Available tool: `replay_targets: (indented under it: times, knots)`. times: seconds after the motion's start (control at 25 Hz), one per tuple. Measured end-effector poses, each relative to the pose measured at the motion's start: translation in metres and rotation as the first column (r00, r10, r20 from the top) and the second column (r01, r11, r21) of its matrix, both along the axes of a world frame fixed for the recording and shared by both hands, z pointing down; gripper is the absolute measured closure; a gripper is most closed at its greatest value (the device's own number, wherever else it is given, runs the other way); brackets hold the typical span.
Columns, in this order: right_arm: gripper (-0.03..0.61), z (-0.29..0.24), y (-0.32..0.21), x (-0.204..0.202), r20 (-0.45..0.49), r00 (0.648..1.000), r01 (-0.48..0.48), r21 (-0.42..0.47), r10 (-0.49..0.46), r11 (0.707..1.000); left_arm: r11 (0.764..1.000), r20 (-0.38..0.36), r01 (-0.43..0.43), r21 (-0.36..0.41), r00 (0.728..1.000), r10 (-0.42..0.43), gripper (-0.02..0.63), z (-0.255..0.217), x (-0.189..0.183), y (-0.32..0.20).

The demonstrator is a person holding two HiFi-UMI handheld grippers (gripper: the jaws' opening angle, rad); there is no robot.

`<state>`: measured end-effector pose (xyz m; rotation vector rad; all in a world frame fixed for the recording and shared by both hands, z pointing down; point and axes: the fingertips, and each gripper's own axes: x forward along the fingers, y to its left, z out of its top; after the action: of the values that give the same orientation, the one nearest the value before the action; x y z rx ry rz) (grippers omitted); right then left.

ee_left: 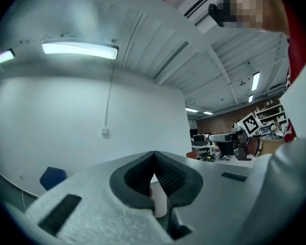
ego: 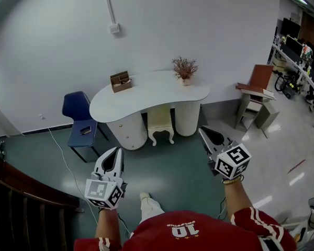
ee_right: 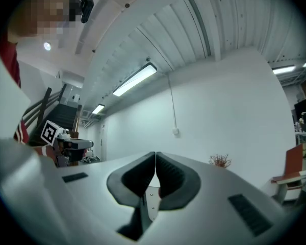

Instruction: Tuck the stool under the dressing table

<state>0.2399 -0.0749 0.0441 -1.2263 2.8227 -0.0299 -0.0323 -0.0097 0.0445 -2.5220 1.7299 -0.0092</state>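
Note:
The white kidney-shaped dressing table (ego: 146,95) stands against the wall. The cream stool (ego: 160,123) sits under it, between its two round pedestals. Both grippers hang well in front of the table, over the green floor, and touch nothing. My left gripper (ego: 116,151) is shut and empty; in the left gripper view its pads (ee_left: 154,156) meet with nothing between them. My right gripper (ego: 203,132) is also shut and empty, and in the right gripper view its jaws (ee_right: 155,155) are closed tip to tip.
A blue chair (ego: 81,119) stands left of the table. On the tabletop are a wooden box (ego: 121,81) and a pot of dried flowers (ego: 184,69). A reddish chair with a grey side table (ego: 256,95) is at the right. A dark stair rail (ego: 21,203) runs along the lower left.

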Motion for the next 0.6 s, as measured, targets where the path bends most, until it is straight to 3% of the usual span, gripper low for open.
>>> replay_targets:
  times: [0.4,0.6]
  knots:
    - [0.574,-0.007,0.023,0.01,0.001,1.0,-0.028,-0.004,0.028,1.0,0.998,-0.097,-0.044,0.035,0.994,0.048,0.611,-0.017,0.027,0.019]
    - [0.574,-0.014,0.034,0.02,0.013,0.998,-0.057,0.028,0.056,0.998,0.997,-0.088,-0.026,0.073,0.996,0.032,0.611,-0.027,0.037,0.027]
